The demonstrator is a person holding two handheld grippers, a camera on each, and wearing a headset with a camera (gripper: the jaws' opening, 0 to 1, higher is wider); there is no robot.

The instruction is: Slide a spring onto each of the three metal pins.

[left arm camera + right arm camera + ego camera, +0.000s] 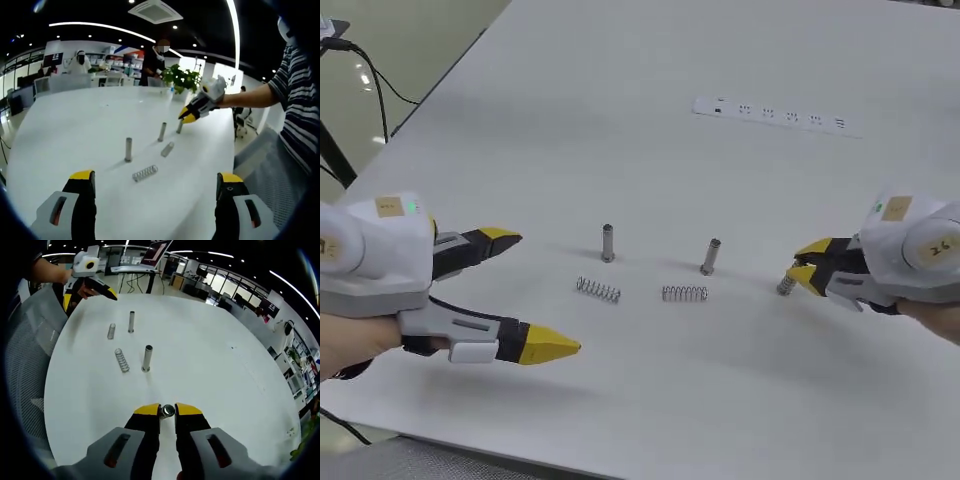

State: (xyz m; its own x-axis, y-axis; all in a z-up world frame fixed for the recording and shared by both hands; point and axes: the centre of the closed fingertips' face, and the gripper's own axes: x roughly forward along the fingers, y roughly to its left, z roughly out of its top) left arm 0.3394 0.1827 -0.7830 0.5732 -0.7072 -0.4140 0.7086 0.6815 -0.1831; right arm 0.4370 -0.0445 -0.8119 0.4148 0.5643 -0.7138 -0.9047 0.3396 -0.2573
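Two bare metal pins (608, 243) (710, 256) stand upright mid-table, with two loose springs (598, 290) (684, 293) lying just in front of them. A third pin (786, 285) stands to the right and looks ribbed, as if a coil sits on it. My right gripper (798, 268) has its yellow tips closed around that pin, whose top (167, 412) shows between the jaws. My left gripper (545, 292) hovers wide open left of the pins, holding nothing. From the left gripper view (156, 176), the nearer pin (128, 149) and nearer spring (145, 173) lie ahead.
A white power strip (770, 113) lies at the far side of the white table (620, 120). A black cable (375, 90) hangs off the left edge. A mesh chair (30, 355) stands by the table edge. People stand in the background.
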